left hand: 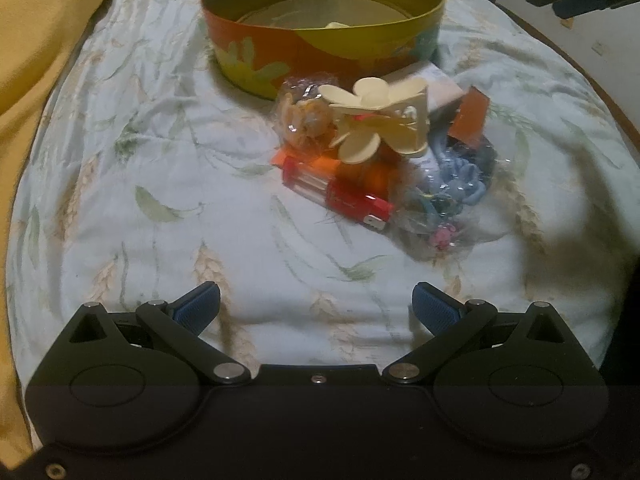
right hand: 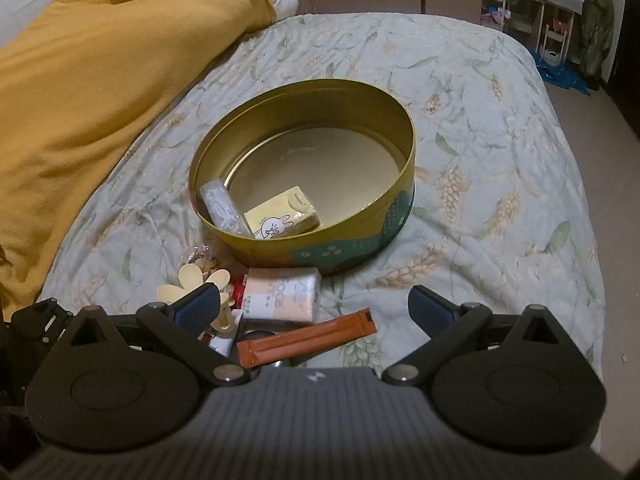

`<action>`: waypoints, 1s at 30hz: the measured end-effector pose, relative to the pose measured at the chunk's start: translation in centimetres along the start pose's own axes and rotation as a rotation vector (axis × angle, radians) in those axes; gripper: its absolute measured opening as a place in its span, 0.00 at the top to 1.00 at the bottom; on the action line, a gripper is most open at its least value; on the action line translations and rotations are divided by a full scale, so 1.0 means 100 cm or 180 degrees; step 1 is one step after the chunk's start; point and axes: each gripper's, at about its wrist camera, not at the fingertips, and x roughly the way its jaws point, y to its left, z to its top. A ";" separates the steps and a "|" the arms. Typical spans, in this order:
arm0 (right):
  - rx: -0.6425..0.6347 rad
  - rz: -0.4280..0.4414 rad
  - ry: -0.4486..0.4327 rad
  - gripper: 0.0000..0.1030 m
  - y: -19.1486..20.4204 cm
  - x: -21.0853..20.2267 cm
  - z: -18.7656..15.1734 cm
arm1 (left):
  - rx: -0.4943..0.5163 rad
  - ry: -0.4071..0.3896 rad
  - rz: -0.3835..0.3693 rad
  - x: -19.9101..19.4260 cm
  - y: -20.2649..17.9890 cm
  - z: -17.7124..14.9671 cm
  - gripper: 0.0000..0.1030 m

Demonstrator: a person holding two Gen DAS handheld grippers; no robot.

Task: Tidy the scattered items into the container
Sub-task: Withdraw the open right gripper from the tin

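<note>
Progress looks early: the round tin point(right hand: 304, 168) on the bed point(right hand: 480, 128) holds just two things — a yellow tissue pack point(right hand: 282, 218) and a clear wrapped tube point(right hand: 222, 208) against its near wall. Everything else waits in one pile just beside the tin: one cream flower hair clip point(left hand: 372, 120), one white tissue pack point(right hand: 282, 294), one orange sachet point(right hand: 306, 342), one red tube-like item point(left hand: 340, 192), one small bag of orange trinkets point(left hand: 306, 116) and one clear bag of blue hair ties point(left hand: 452, 184) — six counted, though more may hide beneath. Both the left gripper point(left hand: 316, 308) and right gripper point(right hand: 314, 308) have their fingers spread wide and grasp nothing; the right hovers over the pile.
</note>
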 end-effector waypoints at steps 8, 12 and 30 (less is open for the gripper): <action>-0.0015 -0.0004 -0.0073 0.00 -0.001 -0.003 -0.012 | 0.0041 -0.0022 -0.0060 -0.002 -0.009 0.002 0.01; -0.0053 -0.0026 -0.0082 0.00 -0.001 -0.004 -0.020 | 0.0034 -0.0042 -0.0094 -0.004 -0.014 0.003 0.01; 0.0029 -0.0160 -0.0028 0.00 -0.020 -0.009 -0.053 | -0.0017 -0.0211 -0.0356 -0.014 -0.041 0.019 0.01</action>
